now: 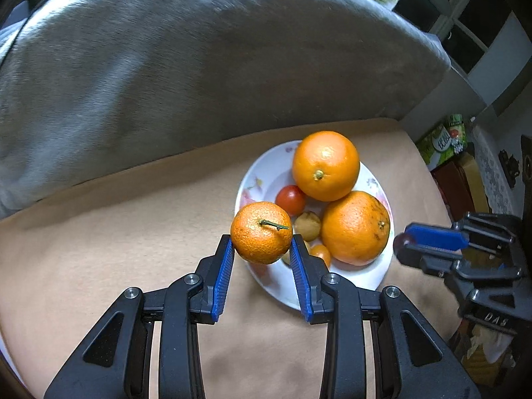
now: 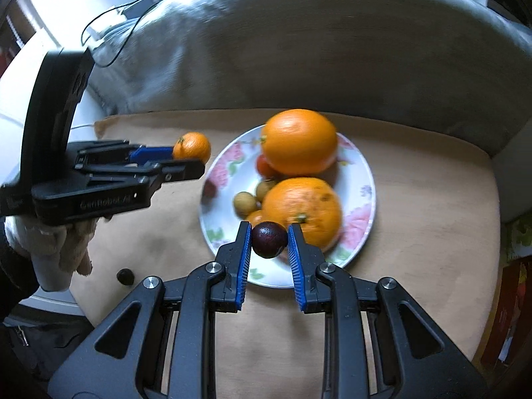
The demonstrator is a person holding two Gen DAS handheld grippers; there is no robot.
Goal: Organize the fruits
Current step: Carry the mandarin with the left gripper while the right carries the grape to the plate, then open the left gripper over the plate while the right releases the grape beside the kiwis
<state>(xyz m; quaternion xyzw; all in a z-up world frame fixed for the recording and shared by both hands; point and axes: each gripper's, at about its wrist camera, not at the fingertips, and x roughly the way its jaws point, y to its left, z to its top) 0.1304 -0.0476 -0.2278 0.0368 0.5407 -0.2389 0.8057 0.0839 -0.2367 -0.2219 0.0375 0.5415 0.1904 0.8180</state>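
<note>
Left wrist view has the left gripper (image 1: 261,244) clamped on a small mandarin (image 1: 261,241), blue pads (image 1: 223,267) pressing both sides, stem facing up. It's held just over the near-left rim of the floral plate (image 1: 382,267), not resting on it. Right wrist view shows the right gripper (image 2: 268,240) squeezing a dark purple round fruit (image 2: 268,239), maybe a plum or grape, can't say, over the near edge of the same plate.

Count on the plate: two big oranges (image 1: 326,165), one behind the other and touching. Tucked beside them, two small brownish-yellow round fruits (image 2: 245,202), one red cherry tomato (image 1: 290,199) and one small orange one (image 1: 321,253). One more dark little fruit (image 2: 125,276) sits alone on the tan tabletop (image 2: 432,232), well left of the plate, near the person's gloved hand (image 2: 53,249). Grey cushion (image 1: 199,66) behind everything.
</note>
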